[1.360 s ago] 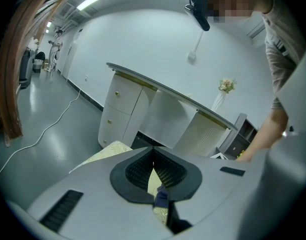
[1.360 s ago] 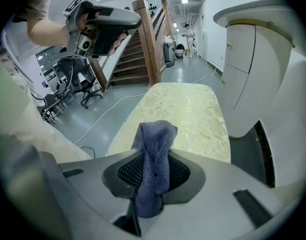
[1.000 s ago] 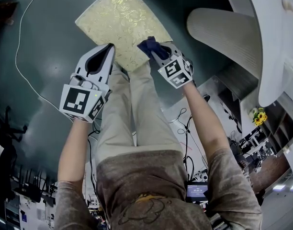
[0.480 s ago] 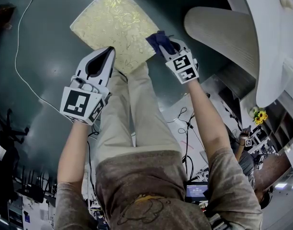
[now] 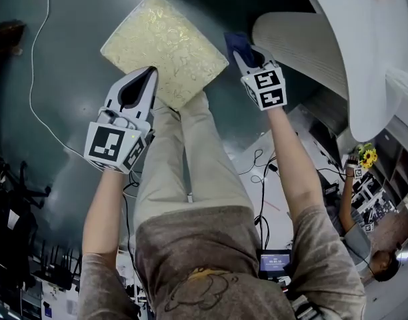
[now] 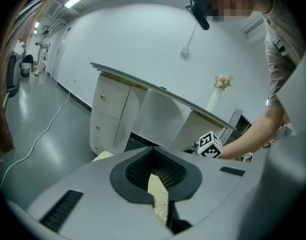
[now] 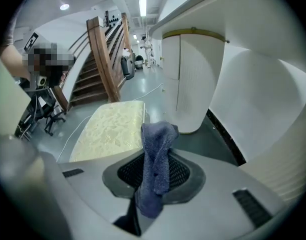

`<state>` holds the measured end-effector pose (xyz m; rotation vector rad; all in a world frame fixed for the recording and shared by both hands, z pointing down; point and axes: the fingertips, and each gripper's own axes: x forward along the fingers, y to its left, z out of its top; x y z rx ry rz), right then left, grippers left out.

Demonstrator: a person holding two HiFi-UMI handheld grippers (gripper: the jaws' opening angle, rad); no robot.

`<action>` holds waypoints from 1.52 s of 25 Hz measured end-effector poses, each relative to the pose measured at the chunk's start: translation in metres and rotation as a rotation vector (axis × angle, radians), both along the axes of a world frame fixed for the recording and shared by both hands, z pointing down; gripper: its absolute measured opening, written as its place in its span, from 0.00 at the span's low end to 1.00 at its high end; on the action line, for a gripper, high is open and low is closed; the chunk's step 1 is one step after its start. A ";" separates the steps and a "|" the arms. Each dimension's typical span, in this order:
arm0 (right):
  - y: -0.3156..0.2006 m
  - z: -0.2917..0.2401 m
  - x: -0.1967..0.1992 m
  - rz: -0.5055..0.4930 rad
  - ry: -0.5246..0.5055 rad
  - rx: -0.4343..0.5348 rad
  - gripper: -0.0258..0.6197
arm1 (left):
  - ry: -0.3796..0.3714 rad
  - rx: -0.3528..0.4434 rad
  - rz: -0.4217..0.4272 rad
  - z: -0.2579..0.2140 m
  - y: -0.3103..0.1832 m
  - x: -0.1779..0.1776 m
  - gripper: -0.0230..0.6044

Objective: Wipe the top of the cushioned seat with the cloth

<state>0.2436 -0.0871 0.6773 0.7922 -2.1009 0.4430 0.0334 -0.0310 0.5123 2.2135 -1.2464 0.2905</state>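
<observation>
The cushioned seat (image 5: 163, 49) has a pale gold patterned top and stands on the dark floor ahead of me. My right gripper (image 5: 241, 47) is shut on a blue cloth (image 5: 236, 42), held off the seat just past its right corner. In the right gripper view the cloth (image 7: 155, 159) hangs bunched between the jaws, with the seat (image 7: 110, 129) to the left beyond it. My left gripper (image 5: 145, 79) is shut with nothing in it and hovers at the seat's near edge. A sliver of the seat (image 6: 159, 196) shows through the left gripper (image 6: 155, 176).
A white curved counter (image 5: 364, 52) with a ribbed base (image 5: 297, 42) stands close on the right of the seat. A white cable (image 5: 37, 79) runs over the floor on the left. My legs (image 5: 184, 159) are below the seat. A wooden staircase (image 7: 100, 59) rises further back.
My right gripper has carried the cloth up and to the right, from the seat's near right edge to a spot off its right corner. The left gripper has stayed put.
</observation>
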 end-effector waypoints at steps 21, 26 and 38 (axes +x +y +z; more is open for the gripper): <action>-0.026 -0.322 -0.071 0.131 -0.387 0.259 0.17 | -0.007 0.190 -0.072 -0.224 -0.013 -0.039 0.06; -0.008 -0.399 -0.074 0.126 -0.436 0.336 0.17 | 0.003 0.261 -0.049 -0.287 -0.002 -0.041 0.06; 0.035 -0.499 -0.078 0.100 -0.507 0.457 0.18 | 0.004 0.422 -0.047 -0.377 0.022 -0.044 0.06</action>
